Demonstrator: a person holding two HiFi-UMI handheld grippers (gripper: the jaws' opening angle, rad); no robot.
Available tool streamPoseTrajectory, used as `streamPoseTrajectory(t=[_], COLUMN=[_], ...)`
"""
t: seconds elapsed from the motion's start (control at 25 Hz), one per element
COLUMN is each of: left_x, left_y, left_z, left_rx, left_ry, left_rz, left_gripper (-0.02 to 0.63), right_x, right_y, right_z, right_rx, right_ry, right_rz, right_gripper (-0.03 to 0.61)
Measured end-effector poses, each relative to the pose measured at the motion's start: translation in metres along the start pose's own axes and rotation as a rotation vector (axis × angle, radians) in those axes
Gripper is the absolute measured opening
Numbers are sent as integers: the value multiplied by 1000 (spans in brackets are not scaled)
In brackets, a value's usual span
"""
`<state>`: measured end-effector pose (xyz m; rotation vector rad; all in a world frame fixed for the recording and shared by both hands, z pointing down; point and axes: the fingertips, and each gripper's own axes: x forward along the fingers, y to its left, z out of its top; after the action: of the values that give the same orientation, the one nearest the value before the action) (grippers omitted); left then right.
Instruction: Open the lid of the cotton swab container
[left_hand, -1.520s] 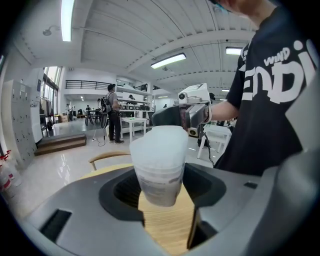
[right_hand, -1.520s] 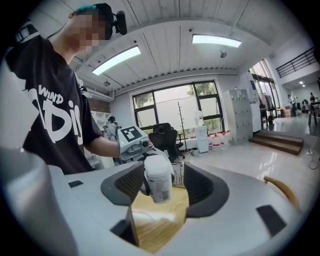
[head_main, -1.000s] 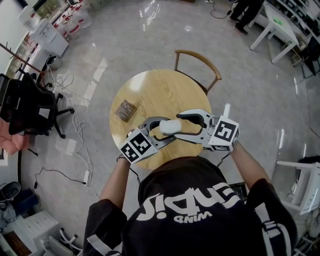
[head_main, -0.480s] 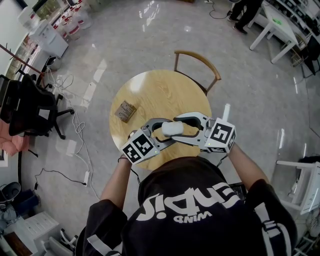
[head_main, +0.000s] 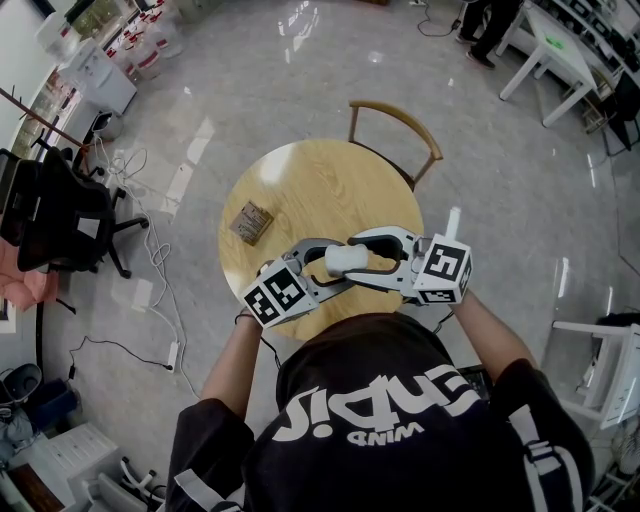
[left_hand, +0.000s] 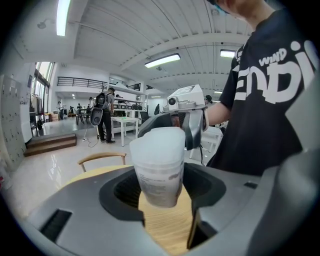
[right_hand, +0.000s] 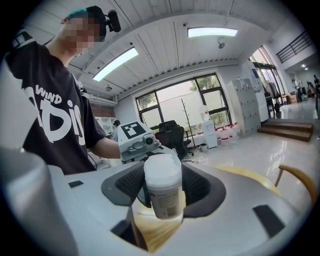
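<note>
A translucent cotton swab container (head_main: 345, 260) with a white lid (right_hand: 162, 172) hangs in the air over the near edge of the round wooden table (head_main: 300, 180). My left gripper (head_main: 338, 262) comes in from the left and is shut on the container's labelled body (left_hand: 157, 170). From the right, my right gripper (head_main: 356, 262) reaches in. Its pads lie against the sides of the lid end, with the container (right_hand: 162, 192) filling the gap between them. In the left gripper view the right gripper's dark jaws stand around the container's top.
A small brown box (head_main: 251, 221) lies on the table's left part. A wooden chair (head_main: 395, 125) stands at the table's far side. A black office chair (head_main: 60, 215) and cables are on the floor to the left.
The right gripper has slid left until its jaws enclose the container's end. The container has moved slightly toward me with the left gripper. Little differs over the last half second.
</note>
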<state>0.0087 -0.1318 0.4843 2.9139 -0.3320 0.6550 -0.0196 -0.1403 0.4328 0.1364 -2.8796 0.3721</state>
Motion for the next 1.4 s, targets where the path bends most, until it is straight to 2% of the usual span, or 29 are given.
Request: streamPoseTrajectory(t=[0.36,0.56,0.68,0.96,1.12,1.4], left_x=[2,10,10,9,7,5], left_y=[3,-1,-1,-4,-3,0], left_z=[-5,-19,-23,-28,-26,-24], left_rx=[6,83,82,91,82,57], left_ry=[7,64,66,72,68,51], left_rz=[-8,19,11,-7,-9,-16], left_gripper=[255,250,250,250,250,250], right_x=[3,1,4,6,5,7], right_y=[-4,-4,-5,-8,-10,-11], right_z=[-6,-1,-3,-6,-3,-4], right_rx=[48,193,234,406,422,364], right_ry=[30,-16,-7,-1,-8,-21], right_rz=[1,21,26,59,52,43], right_gripper=[221,216,216,216,216,216])
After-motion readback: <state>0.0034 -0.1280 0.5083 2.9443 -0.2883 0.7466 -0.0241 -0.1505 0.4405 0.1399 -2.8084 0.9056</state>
